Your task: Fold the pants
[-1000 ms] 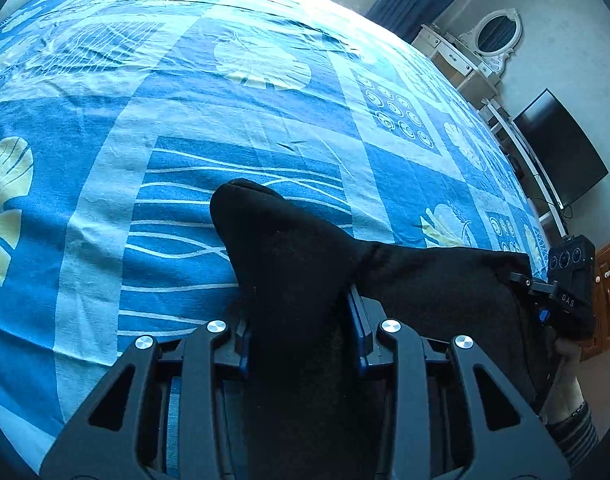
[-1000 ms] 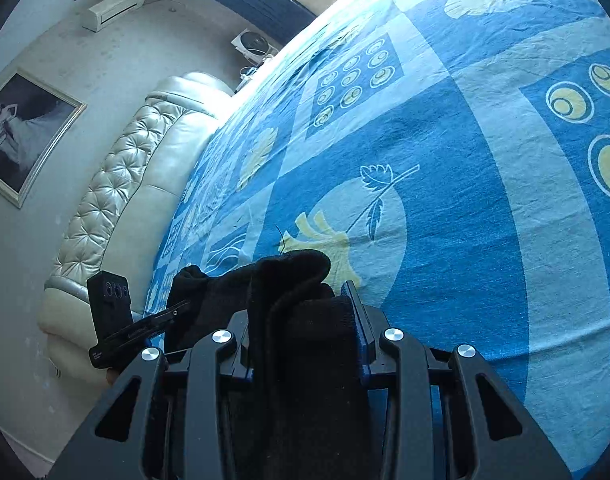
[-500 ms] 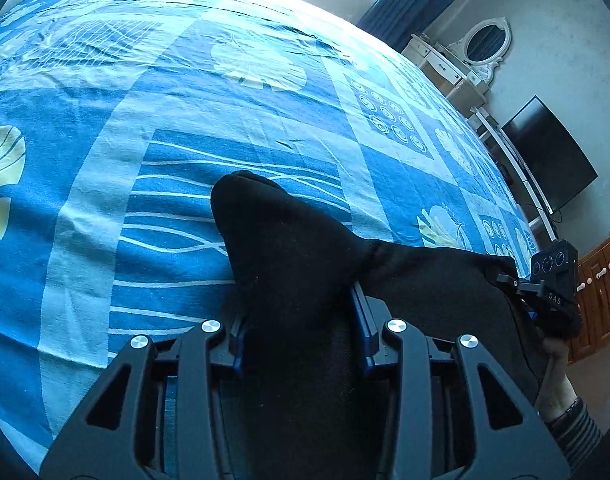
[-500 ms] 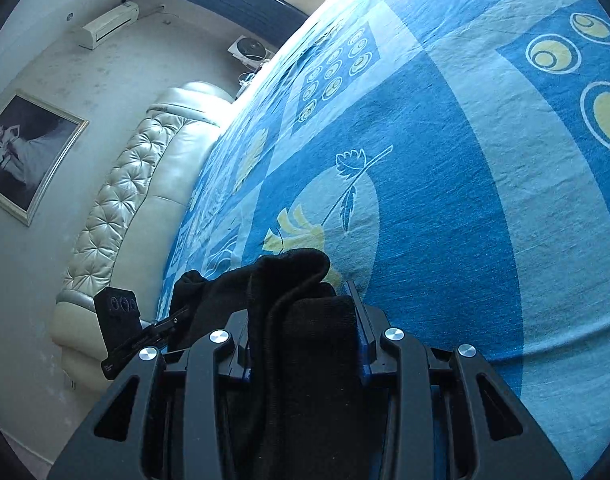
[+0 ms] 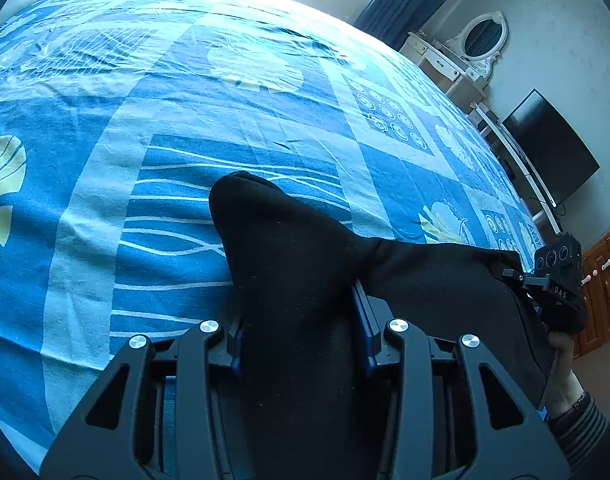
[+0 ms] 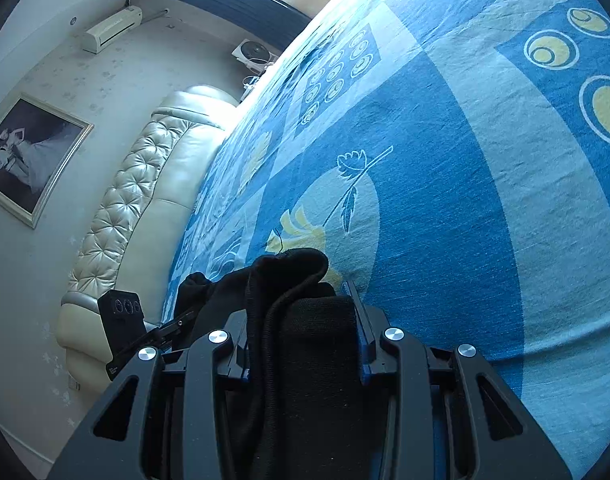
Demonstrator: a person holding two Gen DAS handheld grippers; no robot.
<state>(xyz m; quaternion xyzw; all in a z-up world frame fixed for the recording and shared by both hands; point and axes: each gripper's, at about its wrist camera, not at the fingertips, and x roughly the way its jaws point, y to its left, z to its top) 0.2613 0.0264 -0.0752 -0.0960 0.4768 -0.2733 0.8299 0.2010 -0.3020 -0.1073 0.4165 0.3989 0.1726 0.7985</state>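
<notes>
The black pants (image 5: 289, 248) are held up over the blue patterned bed sheet (image 5: 177, 92). My left gripper (image 5: 297, 304) is shut on one corner of the pants; the cloth sticks out past its fingers and stretches right to my right gripper (image 5: 557, 276). In the right wrist view my right gripper (image 6: 301, 316) is shut on another bunched corner of the pants (image 6: 293, 276), and my left gripper (image 6: 125, 320) shows at the far left. The rest of the pants hangs below the grippers, hidden.
The bed sheet (image 6: 445, 160) fills most of both views. A padded cream headboard (image 6: 121, 216) and a framed picture (image 6: 29, 156) are on the left wall. A television (image 5: 549, 148), a white dresser with mirror (image 5: 465, 52) and a wooden cabinet (image 5: 601, 280) stand beyond the bed.
Both grippers keep their hold on the pants. The views have shifted slightly, with the bed seen a little further off and tilted. The pants stay stretched between the grippers.
</notes>
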